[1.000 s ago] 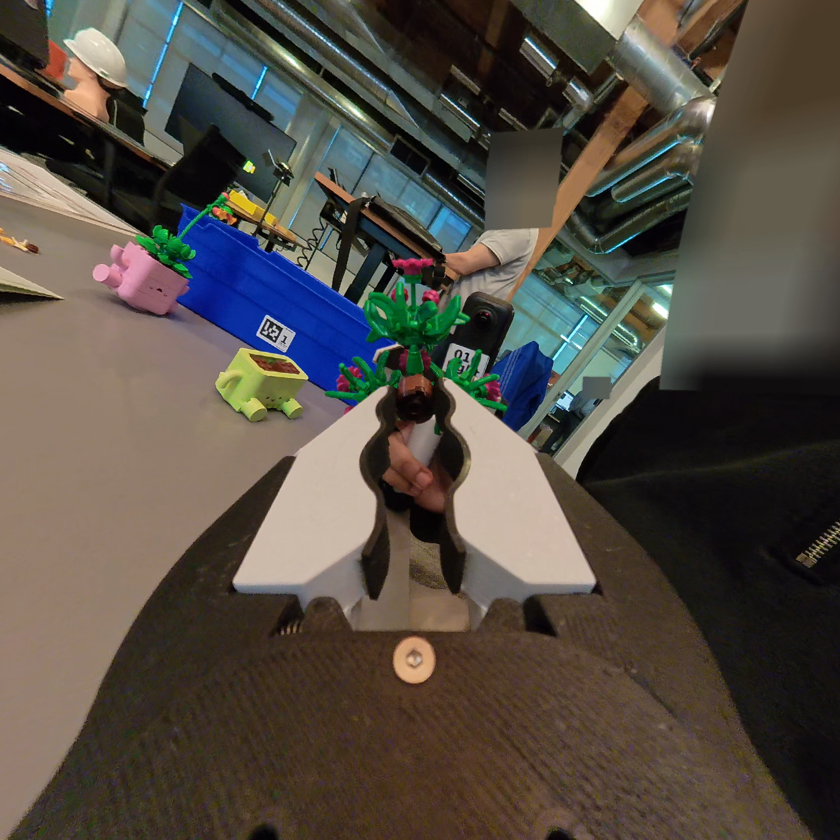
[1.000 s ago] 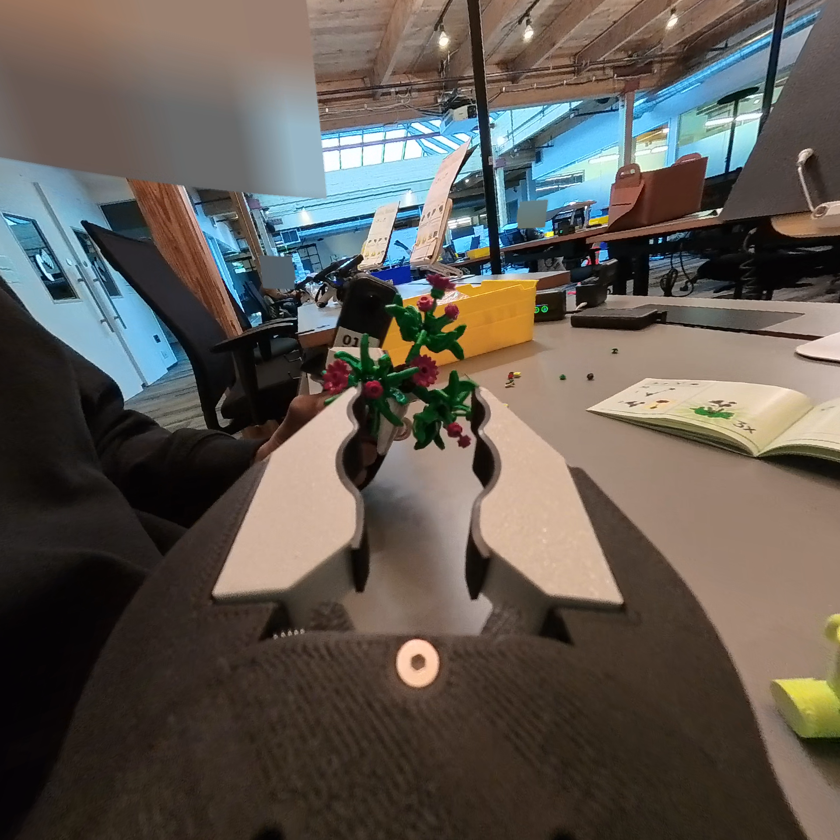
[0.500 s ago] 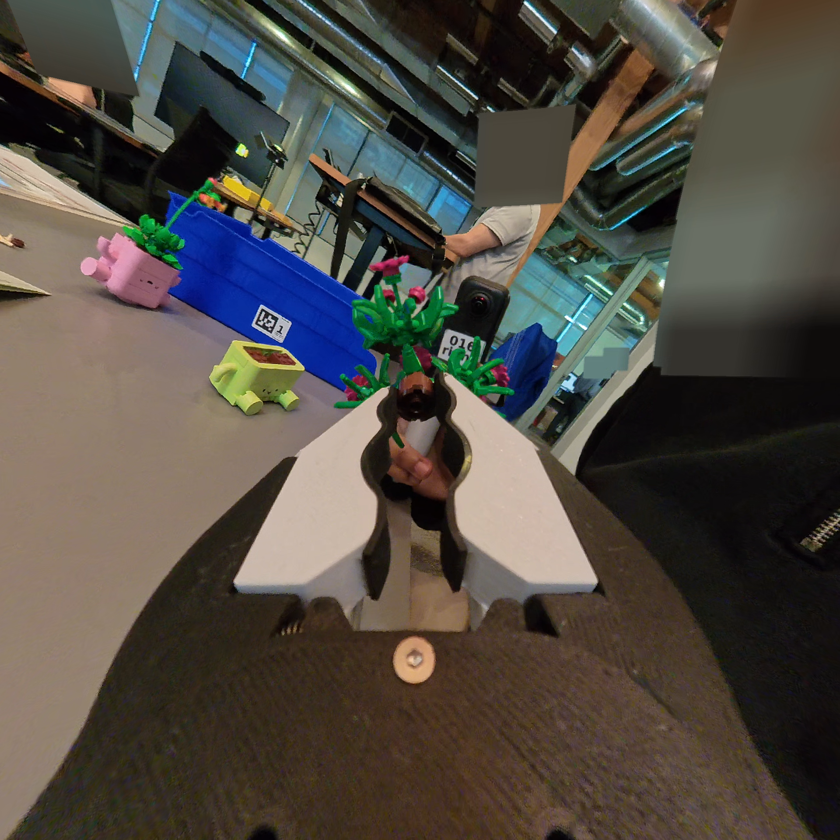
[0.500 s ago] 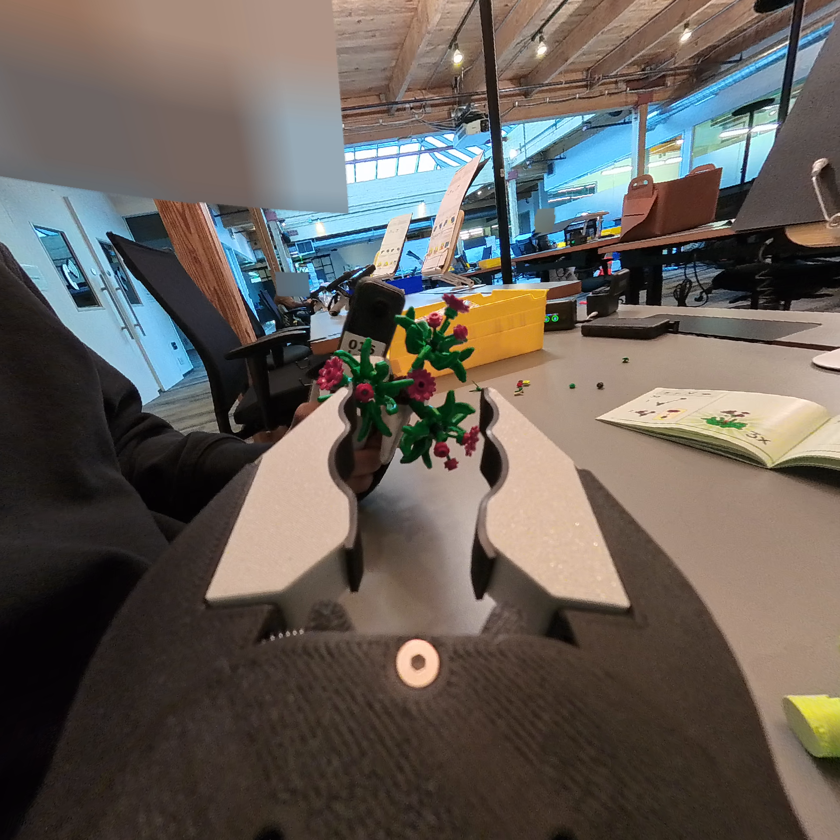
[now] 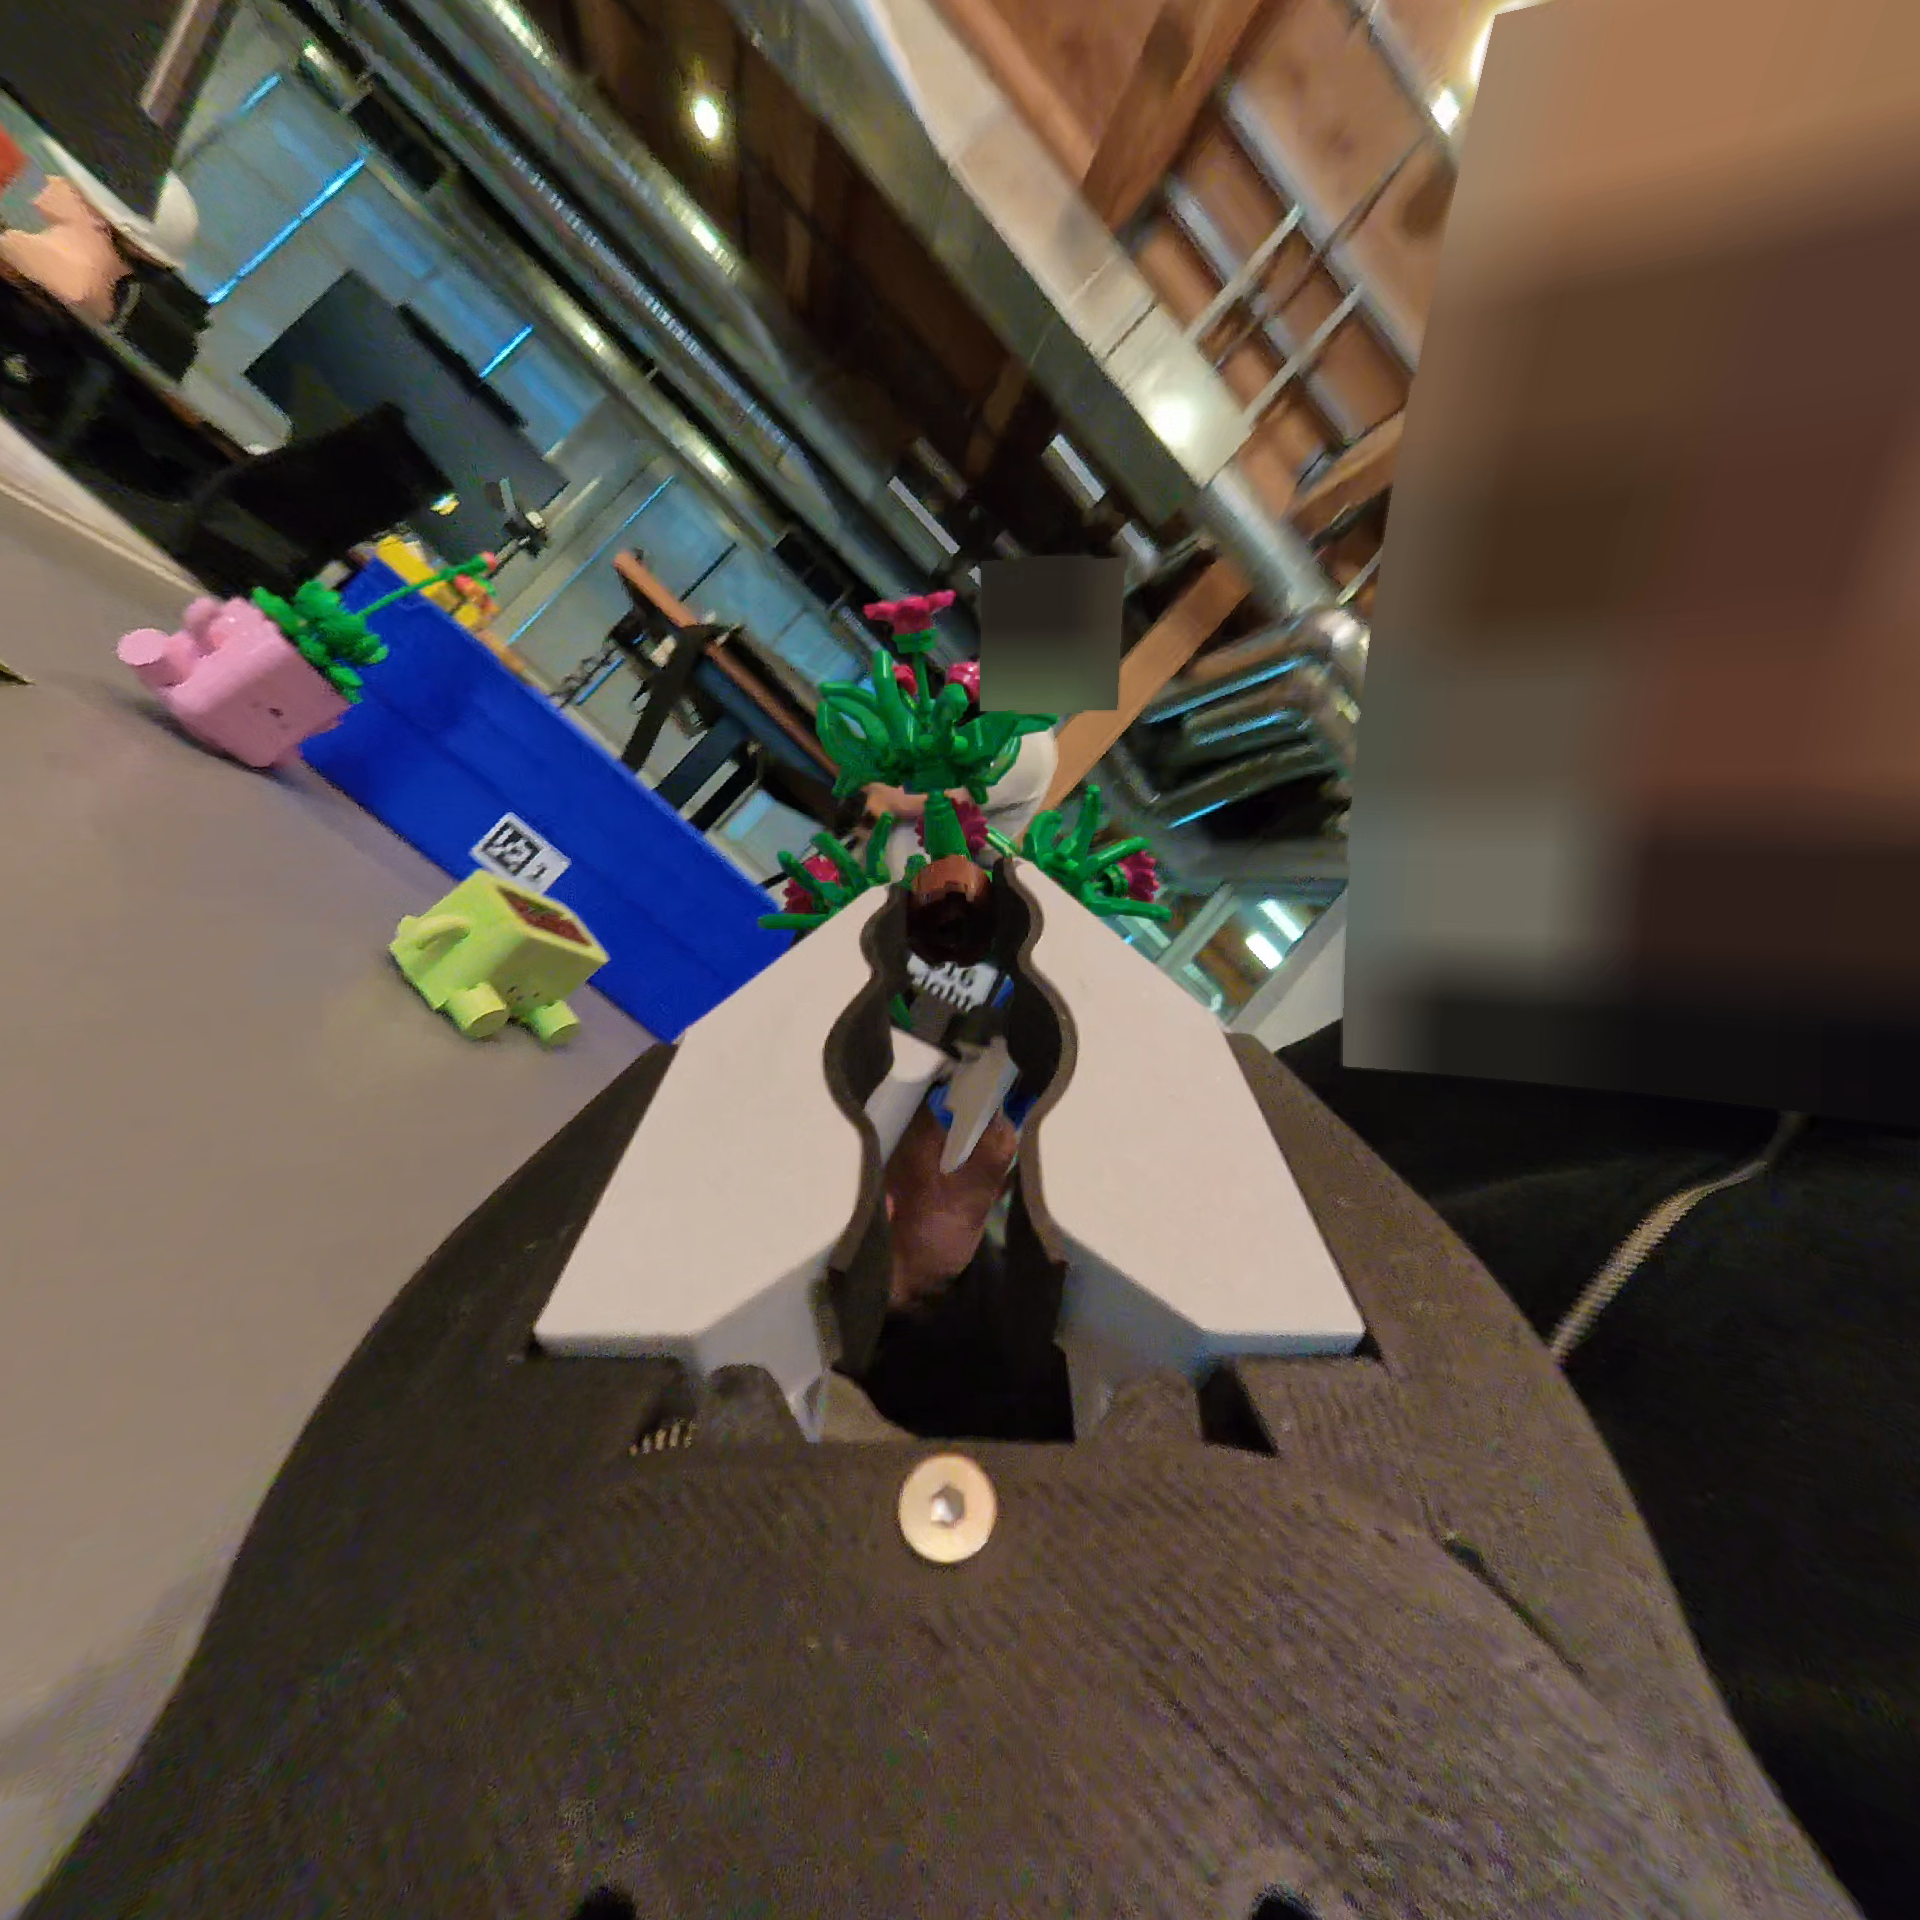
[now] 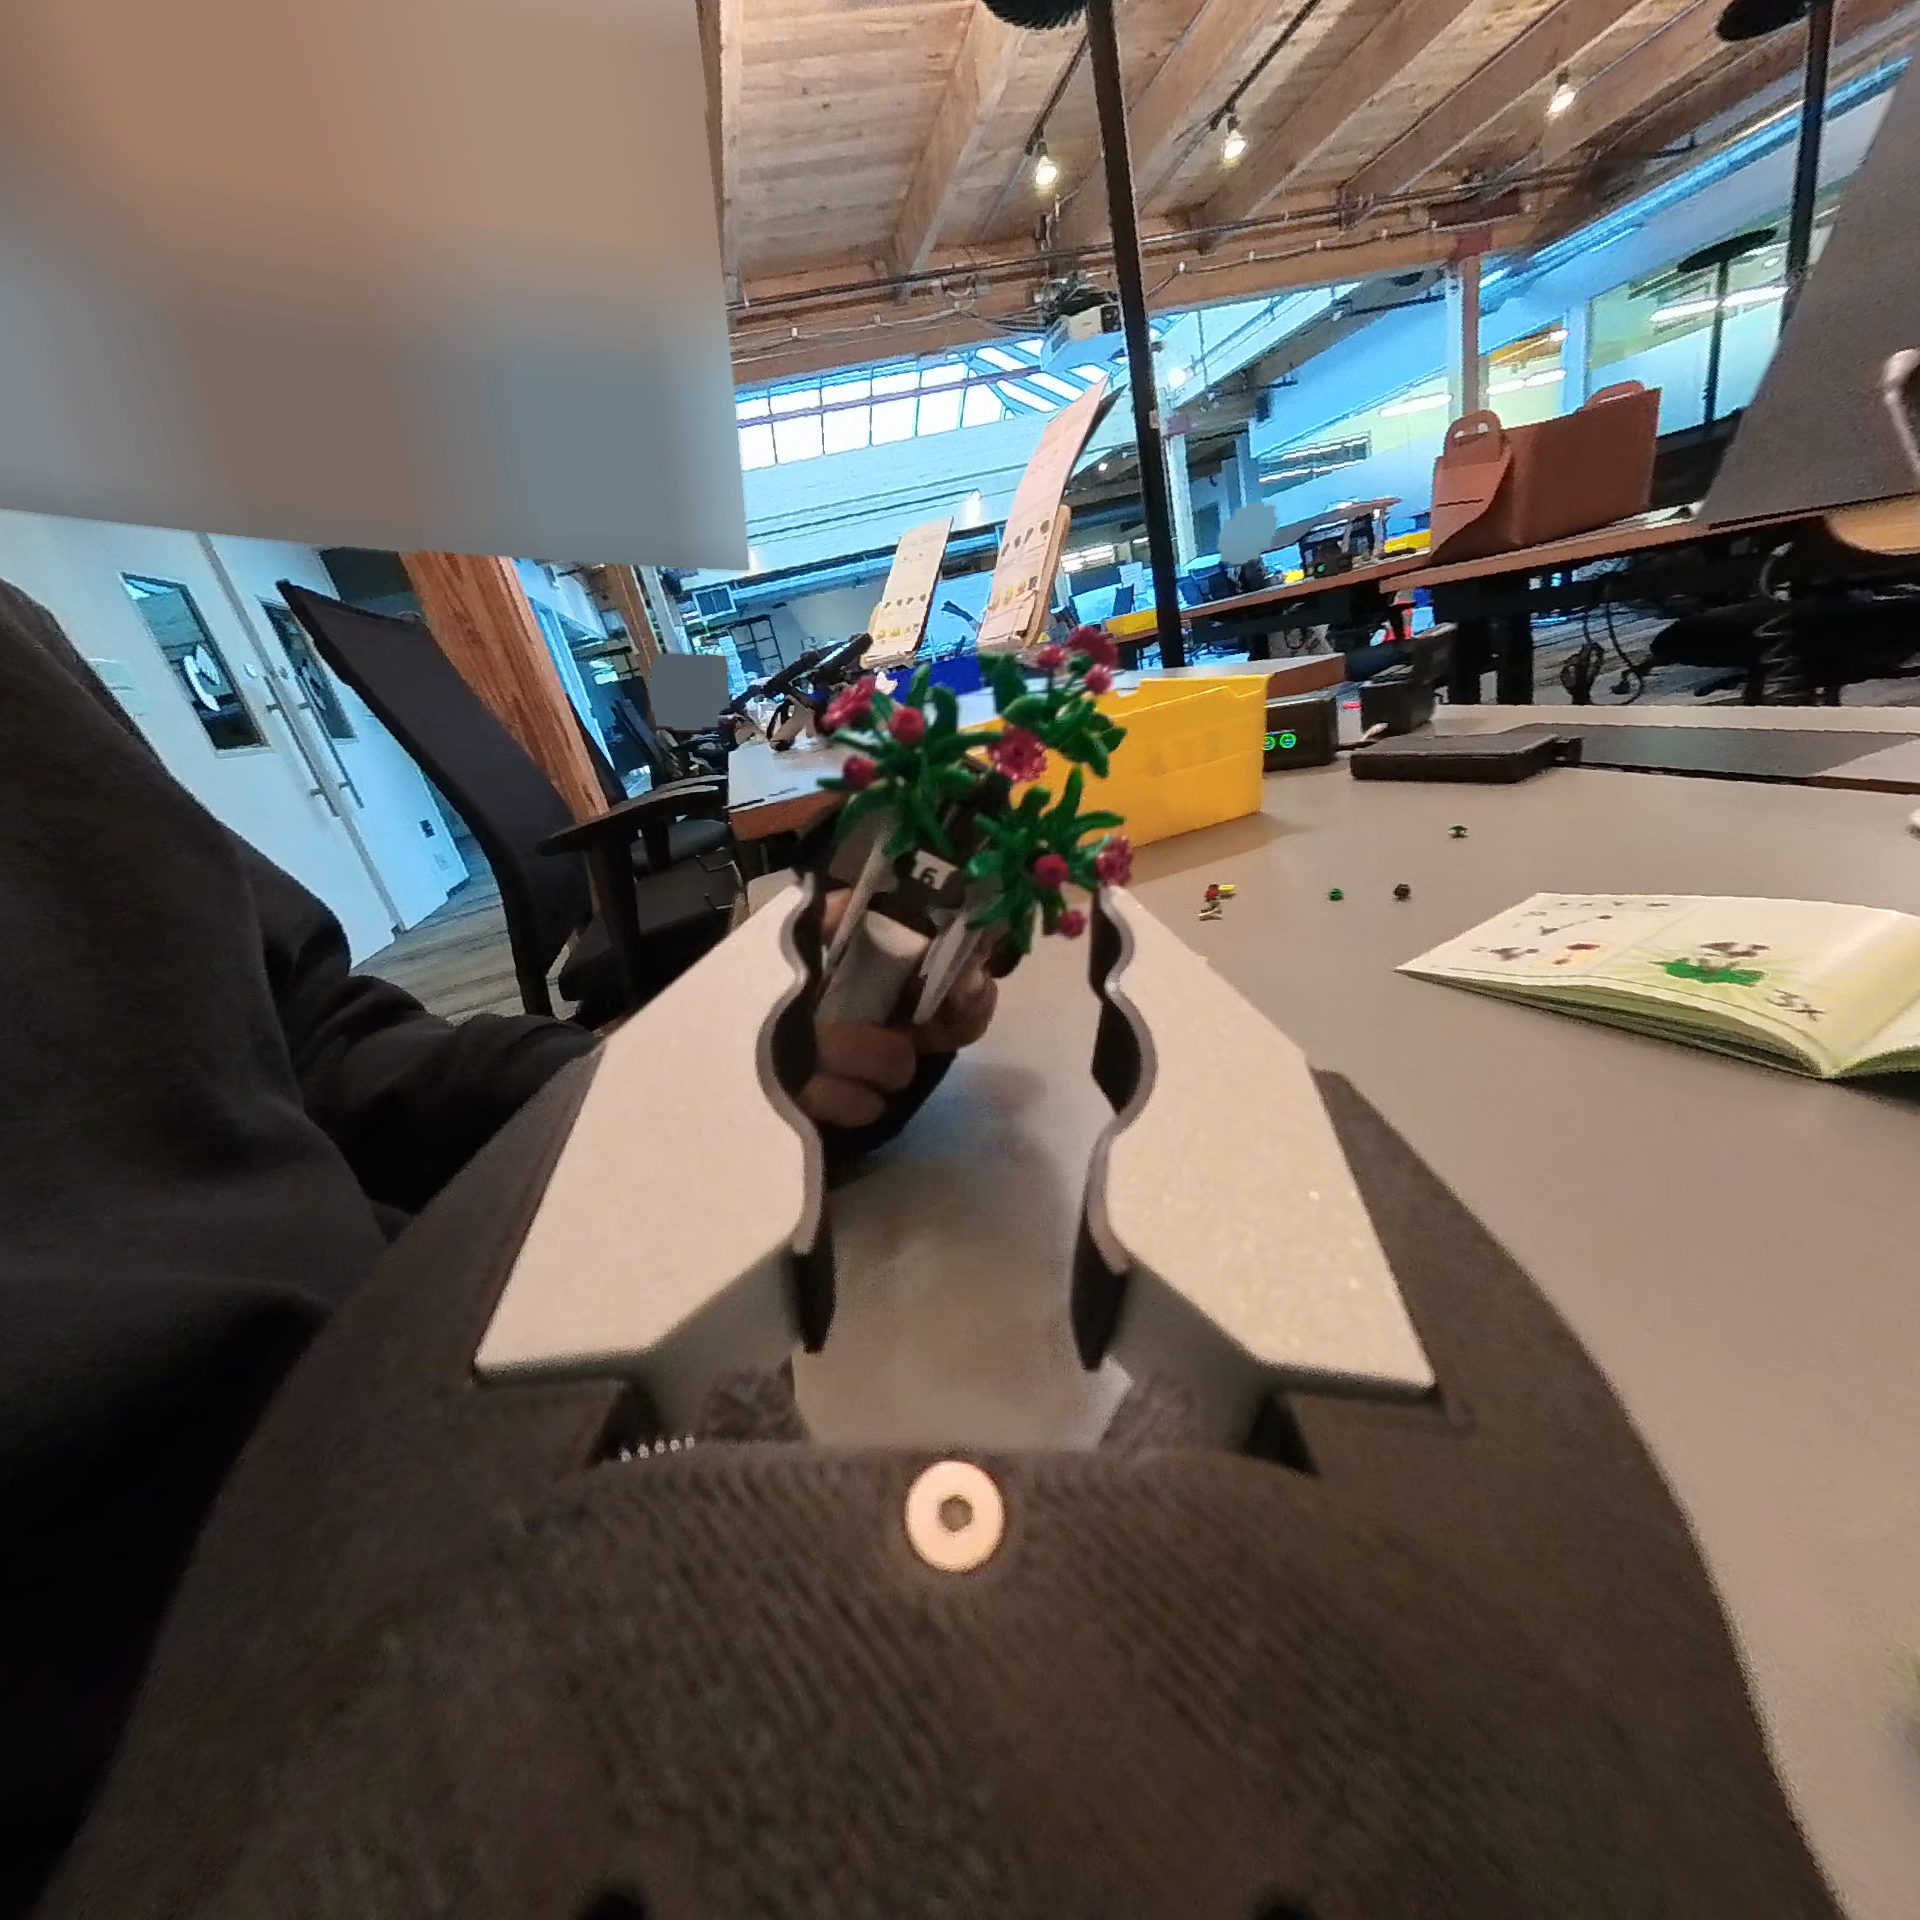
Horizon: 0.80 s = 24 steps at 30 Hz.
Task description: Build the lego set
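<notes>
My left gripper (image 5: 948,894) is shut on the brown base of a lego flower plant (image 5: 914,738) with green leaves and magenta blooms, held up in the air above the grey table (image 5: 156,1039). In the right wrist view the same plant (image 6: 977,790) stands just beyond my right gripper (image 6: 948,914), which is open and empty, its jaws wide apart. The left gripper's fingers (image 6: 873,966) show beyond it under the plant. A lime green lego pot (image 5: 497,956) and a pink lego pot with a green sprig (image 5: 244,675) sit on the table at the left.
A blue bin (image 5: 540,790) lies behind the two pots. An open instruction booklet (image 6: 1683,971) lies on the table at the right, with small loose pieces (image 6: 1340,891) and a yellow bin (image 6: 1174,748) farther back. The person's dark sleeve (image 6: 208,1039) fills the left. The gap from one gripper's tips to the other's is roughly 6 cm. About 15 cm separates my right fingertips from the lime green lego pot (image 5: 497,956).
The left gripper has tilted and lifted, so the plant stands higher against the ceiling. In the right wrist view the plant has risen and drawn nearer the open jaws. Both grips are unchanged.
</notes>
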Available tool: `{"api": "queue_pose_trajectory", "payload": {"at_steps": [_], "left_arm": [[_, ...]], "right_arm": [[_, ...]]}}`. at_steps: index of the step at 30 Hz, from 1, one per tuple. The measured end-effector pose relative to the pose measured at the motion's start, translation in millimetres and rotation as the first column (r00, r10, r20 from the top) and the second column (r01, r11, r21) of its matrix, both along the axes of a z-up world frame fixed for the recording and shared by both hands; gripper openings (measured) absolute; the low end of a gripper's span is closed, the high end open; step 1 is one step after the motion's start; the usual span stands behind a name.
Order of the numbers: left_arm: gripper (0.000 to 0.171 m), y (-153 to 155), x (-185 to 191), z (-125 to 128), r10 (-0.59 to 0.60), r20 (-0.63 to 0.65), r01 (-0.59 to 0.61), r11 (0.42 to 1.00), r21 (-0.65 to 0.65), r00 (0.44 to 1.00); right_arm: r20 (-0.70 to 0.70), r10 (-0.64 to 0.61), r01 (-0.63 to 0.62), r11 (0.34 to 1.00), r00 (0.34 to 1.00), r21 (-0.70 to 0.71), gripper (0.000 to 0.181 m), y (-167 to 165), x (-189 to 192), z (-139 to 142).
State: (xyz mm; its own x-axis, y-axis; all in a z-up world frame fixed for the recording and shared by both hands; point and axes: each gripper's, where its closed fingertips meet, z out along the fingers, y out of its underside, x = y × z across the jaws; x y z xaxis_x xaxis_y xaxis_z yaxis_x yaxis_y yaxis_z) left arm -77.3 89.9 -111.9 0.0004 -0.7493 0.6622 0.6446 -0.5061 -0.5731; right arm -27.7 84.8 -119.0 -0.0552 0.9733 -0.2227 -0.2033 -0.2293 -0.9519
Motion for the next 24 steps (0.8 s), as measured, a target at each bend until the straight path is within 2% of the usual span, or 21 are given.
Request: {"api": "queue_pose_trajectory", "payload": {"at_steps": [3,7,14,18,21,24], "left_arm": [[0.013,-4.5,-6.1,6.1,-0.076,0.104,0.076,0.997,0.013,0.992],[0.013,-13.7,-11.4,15.4,-0.231,0.257,0.226,0.973,0.05,0.938],[0.013,-25.1,-5.9,19.8,-0.315,0.246,0.297,0.949,0.11,0.916],[0.013,-26.1,-3.0,19.1,-0.322,0.229,0.304,0.946,0.111,0.919],[0.013,-27.4,3.8,17.0,-0.326,0.185,0.311,0.945,0.106,0.927],[0.013,-29.2,12.7,14.2,-0.327,0.128,0.316,0.943,0.1,0.936]], "right_arm": [[0.021,0.006,-0.007,0.999,1.0,0.044,0.049,-10.7,-7.5,-1.6],[0.047,-0.001,-0.004,0.993,0.999,0.114,0.048,-22.3,-14.3,-4.0],[0.001,-0.004,0.004,0.995,1.0,0.098,0.048,-23.0,-9.6,2.6],[-0.067,-0.046,0.055,0.989,0.997,0.137,0.044,-25.0,-1.9,17.4],[-0.112,-0.071,0.091,0.979,0.991,0.18,0.041,-31.6,2.6,30.2],[-0.123,-0.051,0.074,0.979,0.991,0.189,0.041,-41.2,0.7,35.2]]}}
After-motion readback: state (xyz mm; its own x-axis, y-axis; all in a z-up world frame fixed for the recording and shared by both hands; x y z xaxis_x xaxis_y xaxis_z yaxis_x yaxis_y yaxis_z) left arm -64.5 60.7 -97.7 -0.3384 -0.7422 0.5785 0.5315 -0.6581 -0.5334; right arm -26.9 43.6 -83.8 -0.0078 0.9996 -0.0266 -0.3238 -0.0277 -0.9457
